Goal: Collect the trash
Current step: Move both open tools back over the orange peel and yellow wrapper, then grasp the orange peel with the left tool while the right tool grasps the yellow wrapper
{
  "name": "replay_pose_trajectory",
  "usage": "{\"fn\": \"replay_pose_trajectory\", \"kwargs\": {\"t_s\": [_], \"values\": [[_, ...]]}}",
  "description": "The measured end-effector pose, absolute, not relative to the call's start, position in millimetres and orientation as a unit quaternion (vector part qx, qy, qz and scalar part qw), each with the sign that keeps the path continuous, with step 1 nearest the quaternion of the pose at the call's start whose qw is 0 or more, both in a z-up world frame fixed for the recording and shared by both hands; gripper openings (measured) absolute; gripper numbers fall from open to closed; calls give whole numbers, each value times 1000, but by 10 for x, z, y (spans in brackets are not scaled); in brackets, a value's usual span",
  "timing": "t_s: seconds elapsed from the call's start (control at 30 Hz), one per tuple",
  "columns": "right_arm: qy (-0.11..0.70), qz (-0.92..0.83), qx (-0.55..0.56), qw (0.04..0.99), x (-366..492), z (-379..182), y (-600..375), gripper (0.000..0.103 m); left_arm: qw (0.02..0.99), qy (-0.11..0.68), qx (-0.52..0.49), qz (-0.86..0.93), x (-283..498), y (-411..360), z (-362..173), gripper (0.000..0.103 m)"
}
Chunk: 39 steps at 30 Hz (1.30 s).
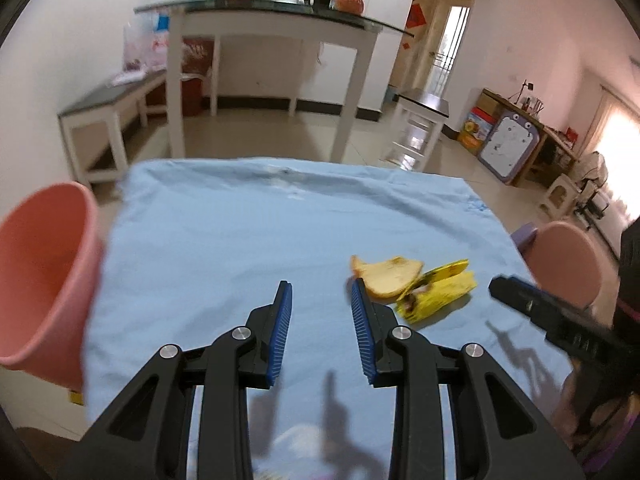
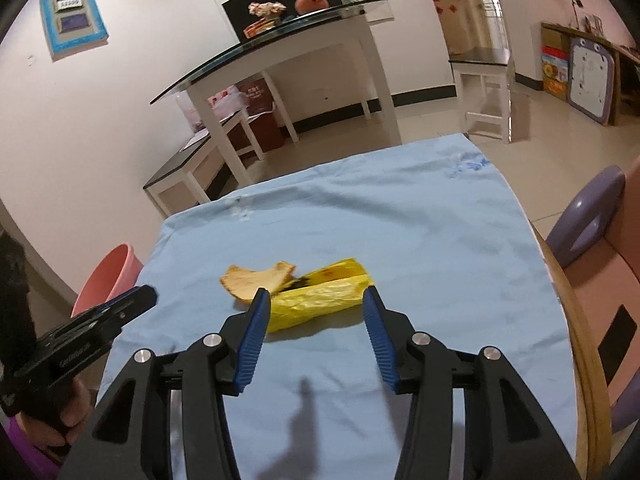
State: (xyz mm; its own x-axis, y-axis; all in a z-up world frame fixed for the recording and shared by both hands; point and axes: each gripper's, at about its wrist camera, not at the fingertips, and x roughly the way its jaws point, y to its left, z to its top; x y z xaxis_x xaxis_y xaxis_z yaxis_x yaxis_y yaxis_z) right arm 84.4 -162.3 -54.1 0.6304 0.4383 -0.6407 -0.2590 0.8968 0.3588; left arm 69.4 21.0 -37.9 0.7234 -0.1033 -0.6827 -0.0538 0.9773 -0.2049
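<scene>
Yellow crinkled plastic, a wrapper (image 2: pixel 320 298) with dark print, lies on the pale blue cloth (image 2: pixel 400 232) that covers your table, a little right of its middle. Touching its left end is a tan, curved piece of peel or crust (image 2: pixel 256 282), dry and rough on its surface; what it is exactly you cannot tell.

Your right gripper (image 2: pixel 314 300) tilts down toward the wrapper with its jaws spread. Its ribbed blue pads (image 2: pixel 250 344) stand to either side of the wrapper in that view, but they press on nothing, so it grips nothing. Whether the tips reach the wrapper or hang short of it the picture does not settle.

Your left gripper (image 1: pixel 320 296) also tilts down over the cloth, jaws apart and empty, with its right pad tip just beside the tan piece. In the right wrist view its black body enters from the lower left, with fingers (image 2: pixel 74 408) of your hand wrapped round the handle.

A pink plastic bin (image 1: pixel 44 272), smooth and tapered, stands off the table's left edge, and a second pink bin (image 1: pixel 568 264) off the right edge. A purple chair back (image 2: pixel 584 220) rises beside the right one. Beyond the table stand a white glass-topped console (image 1: pixel 264 20), a low white bench (image 1: pixel 108 108), and a stool (image 1: pixel 420 120) on the tiled floor.
</scene>
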Motion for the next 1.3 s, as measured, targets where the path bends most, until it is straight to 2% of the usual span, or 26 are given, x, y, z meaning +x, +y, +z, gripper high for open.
{"fn": "replay_pose_trajectory", "kwargs": {"t_s": [0.4,0.63,0.77,1.1,1.3], "values": [[402,209,149,879,927,-606,-1745,48,896,418,-149,-17,1278,40,-680,31],[397,207,145,882,1043,-543,-1817,52,898,413,-153,-8,1329,21,-756,30],[400,210,145,880,1160,-502,-1808,54,897,413,-159,-9,1318,37,-768,7],[427,234,119,865,1521,-548,-1604,61,903,397,-162,1,1142,194,-606,4],[475,242,120,837,1639,-772,-1472,61,909,385,-156,31,924,407,-535,4]]}}
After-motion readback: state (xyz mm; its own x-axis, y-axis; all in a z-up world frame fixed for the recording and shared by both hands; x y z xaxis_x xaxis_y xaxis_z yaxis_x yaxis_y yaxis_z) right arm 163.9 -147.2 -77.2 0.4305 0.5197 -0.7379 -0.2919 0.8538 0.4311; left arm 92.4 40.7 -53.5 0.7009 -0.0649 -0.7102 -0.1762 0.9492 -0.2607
